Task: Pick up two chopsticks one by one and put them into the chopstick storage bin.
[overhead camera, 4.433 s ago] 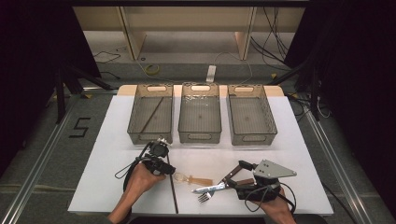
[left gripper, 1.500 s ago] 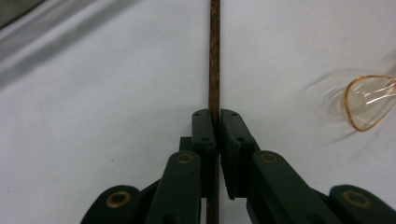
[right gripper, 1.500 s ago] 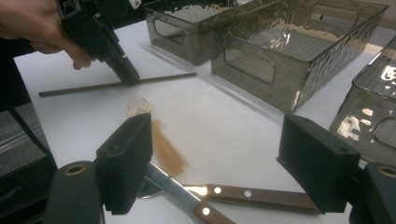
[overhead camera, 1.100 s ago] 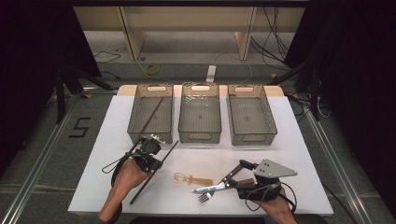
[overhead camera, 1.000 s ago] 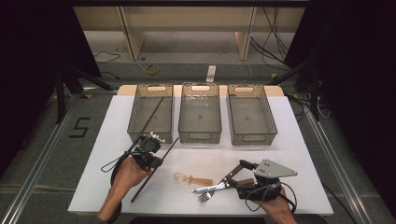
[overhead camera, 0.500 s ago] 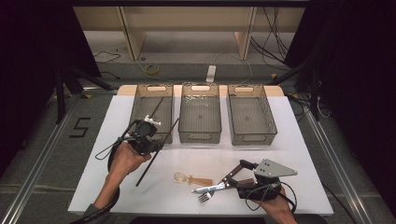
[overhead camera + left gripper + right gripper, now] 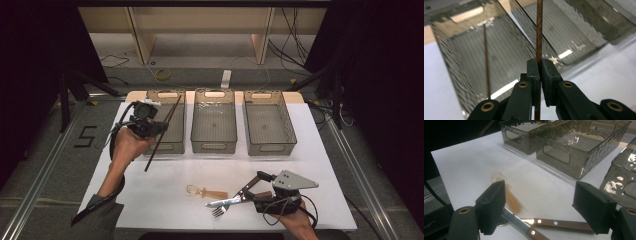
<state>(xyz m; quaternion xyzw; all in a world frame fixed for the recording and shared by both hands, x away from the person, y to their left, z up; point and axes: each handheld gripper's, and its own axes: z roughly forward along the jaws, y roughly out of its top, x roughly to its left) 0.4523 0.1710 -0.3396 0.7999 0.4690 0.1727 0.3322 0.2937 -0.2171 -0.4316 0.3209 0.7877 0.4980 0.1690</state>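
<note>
Left gripper clamps a chopstick above the left bin

The chopstick [image 7: 161,131] sits pinched between the fully closed jaws of the left gripper [image 7: 150,125], slanting from over the near left corner of the left bin [image 7: 176,142] down toward the table [image 7: 150,200]; in the left gripper view a second chopstick [image 7: 486,60] lies inside that bin. The middle bin [image 7: 214,145] and right bin [image 7: 270,147] stand just to the right, side by side. At the near right, the right gripper [image 7: 255,187] rests with jaws wide apart and nothing between them, over a wooden-handled fork [image 7: 227,204], with an amber plastic spoon [image 7: 206,192] just left of it. Open white table lies between bins and cutlery.
</note>
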